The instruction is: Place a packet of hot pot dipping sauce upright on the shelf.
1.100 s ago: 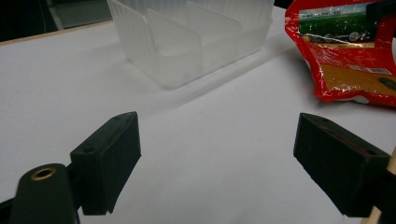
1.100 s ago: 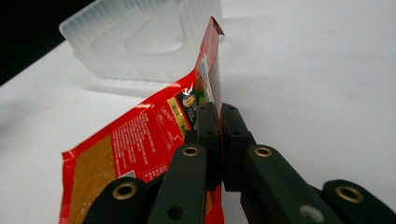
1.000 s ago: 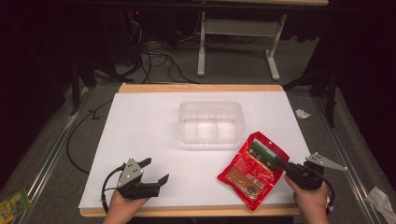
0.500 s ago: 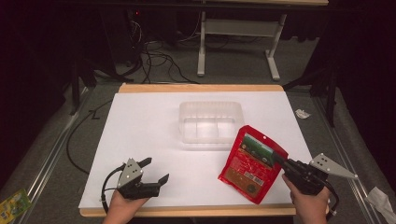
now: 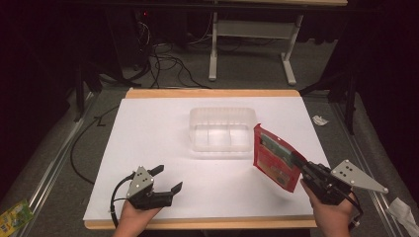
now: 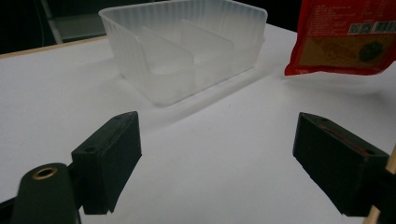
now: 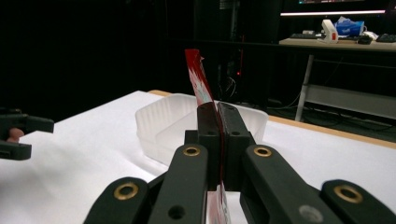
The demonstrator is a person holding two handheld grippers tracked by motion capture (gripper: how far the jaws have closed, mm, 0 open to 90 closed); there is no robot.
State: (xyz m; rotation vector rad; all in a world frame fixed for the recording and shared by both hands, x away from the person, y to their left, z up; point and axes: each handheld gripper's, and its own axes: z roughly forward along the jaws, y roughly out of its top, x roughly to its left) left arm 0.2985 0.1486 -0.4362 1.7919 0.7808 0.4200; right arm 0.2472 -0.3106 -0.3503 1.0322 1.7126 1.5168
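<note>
**Right gripper holds red pouch on edge beside tray; left gripper idle, jaws apart**

Right gripper (image 5: 298,161) clenched on a red snack pouch (image 5: 272,158), held by a hand at the near right of the white surface (image 5: 148,133). Pouch is lifted off the surface, standing on edge, tilted, just right of the clear plastic tray (image 5: 223,129); whether it touches the tray wall, cannot tell. In the right gripper view the pouch (image 7: 200,86) runs as a thin red strip between the two closed jaws and sticks up above them, with the tray (image 7: 159,123) behind.

Left gripper (image 5: 167,178) at the near left of the surface, released, jaws spread wide, nothing between them. Left gripper view: both black jaws wide apart over bare white surface (image 6: 210,158), tray (image 6: 187,46) ahead with its inner dividers visible, compartments look empty; the pouch's lower edge (image 6: 345,39) hangs at upper right, a shadow under it.

Tray sits about mid-surface, toward the far side. Grey three-cornered plate on the right gripper points right.

Off the surface: cables (image 5: 163,64) on the floor behind, white table legs (image 5: 252,44), a crumpled white scrap (image 5: 320,120) on the floor at right, a green packet (image 5: 14,215) on the floor at bottom left.
</note>
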